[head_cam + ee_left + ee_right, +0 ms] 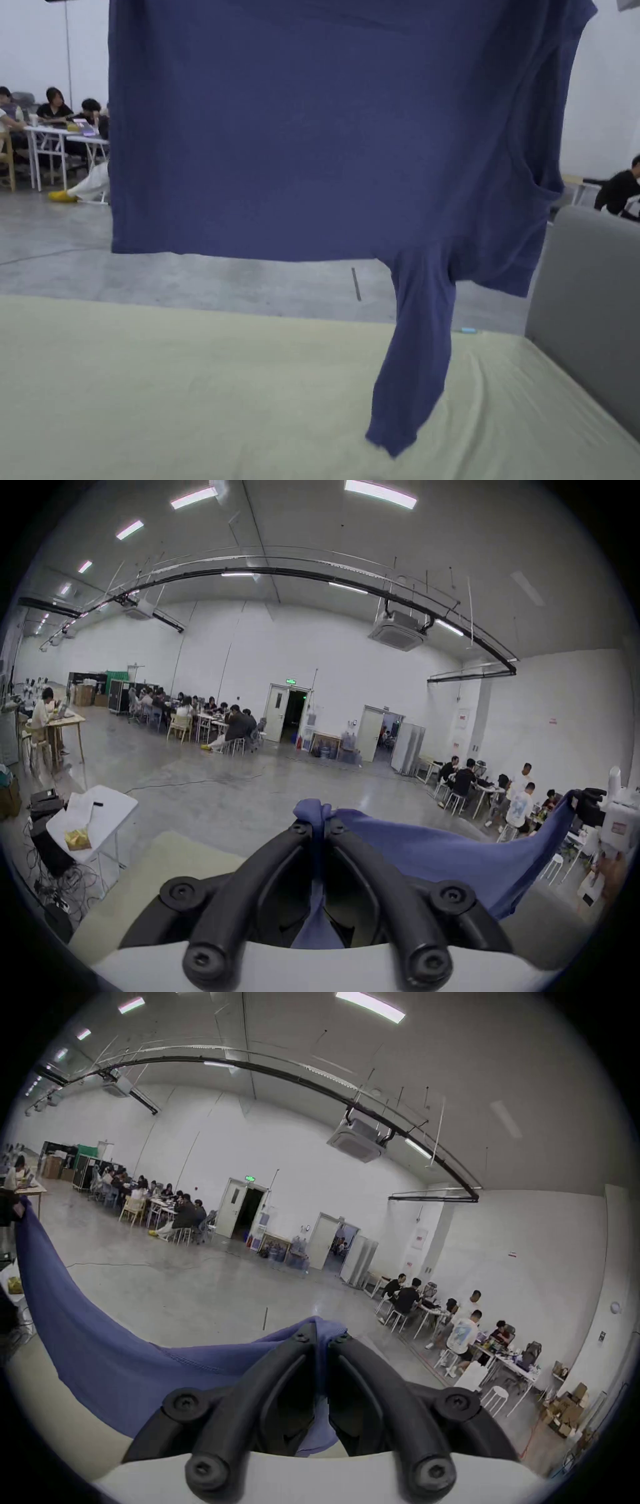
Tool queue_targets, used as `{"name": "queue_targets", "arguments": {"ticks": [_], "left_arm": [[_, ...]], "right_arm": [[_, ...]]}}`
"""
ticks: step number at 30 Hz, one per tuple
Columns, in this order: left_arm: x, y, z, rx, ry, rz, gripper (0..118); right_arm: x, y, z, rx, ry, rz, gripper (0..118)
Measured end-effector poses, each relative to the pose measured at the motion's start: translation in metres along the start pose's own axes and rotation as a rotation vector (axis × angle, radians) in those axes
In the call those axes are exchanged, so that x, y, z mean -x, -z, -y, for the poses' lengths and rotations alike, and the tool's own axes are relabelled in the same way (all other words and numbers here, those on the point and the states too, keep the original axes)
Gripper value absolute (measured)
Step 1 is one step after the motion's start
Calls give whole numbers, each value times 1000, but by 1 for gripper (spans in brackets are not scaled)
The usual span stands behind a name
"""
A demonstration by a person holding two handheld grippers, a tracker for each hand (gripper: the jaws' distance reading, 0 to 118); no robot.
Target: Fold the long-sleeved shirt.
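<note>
A dark blue long-sleeved shirt (pixel 312 137) hangs spread out in the air above the pale yellow bed (pixel 156 387). One sleeve (pixel 415 356) dangles down and its cuff touches the sheet. My left gripper (pixel 320 823) is shut on a bunched corner of the shirt (pixel 433 854), with cloth pinched between both black jaws. My right gripper (pixel 322 1336) is shut on the shirt's (pixel 104 1345) other upper corner. In the left gripper view the right gripper (pixel 588 804) holds the far end of the taut edge.
A grey padded headboard (pixel 587 312) stands at the bed's right side. Beyond the bed lies a concrete floor (pixel 56 237). People sit at white tables (pixel 59 134) far left, and a person (pixel 619 190) sits far right. A small white table (pixel 93 823) stands nearby.
</note>
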State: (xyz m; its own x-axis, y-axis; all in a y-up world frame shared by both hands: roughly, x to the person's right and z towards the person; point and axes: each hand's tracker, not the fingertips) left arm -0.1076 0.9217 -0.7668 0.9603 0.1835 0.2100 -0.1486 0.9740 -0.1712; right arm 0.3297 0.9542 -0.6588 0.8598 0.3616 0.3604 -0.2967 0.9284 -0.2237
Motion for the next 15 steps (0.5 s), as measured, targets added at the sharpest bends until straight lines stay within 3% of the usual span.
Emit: {"name": "queue_targets", "arguments": {"ticks": [3,8,15], "left_arm": [[9,18,48,85,-33,34,1],[26,47,182,274,18,65,1],[55,23,394,500,-58,105,1]], "right_arm": [[8,18,55,88,48,-93,6],[47,40,192,237,24,-253,6],[125,14,402,446,-10,-433,6]]}}
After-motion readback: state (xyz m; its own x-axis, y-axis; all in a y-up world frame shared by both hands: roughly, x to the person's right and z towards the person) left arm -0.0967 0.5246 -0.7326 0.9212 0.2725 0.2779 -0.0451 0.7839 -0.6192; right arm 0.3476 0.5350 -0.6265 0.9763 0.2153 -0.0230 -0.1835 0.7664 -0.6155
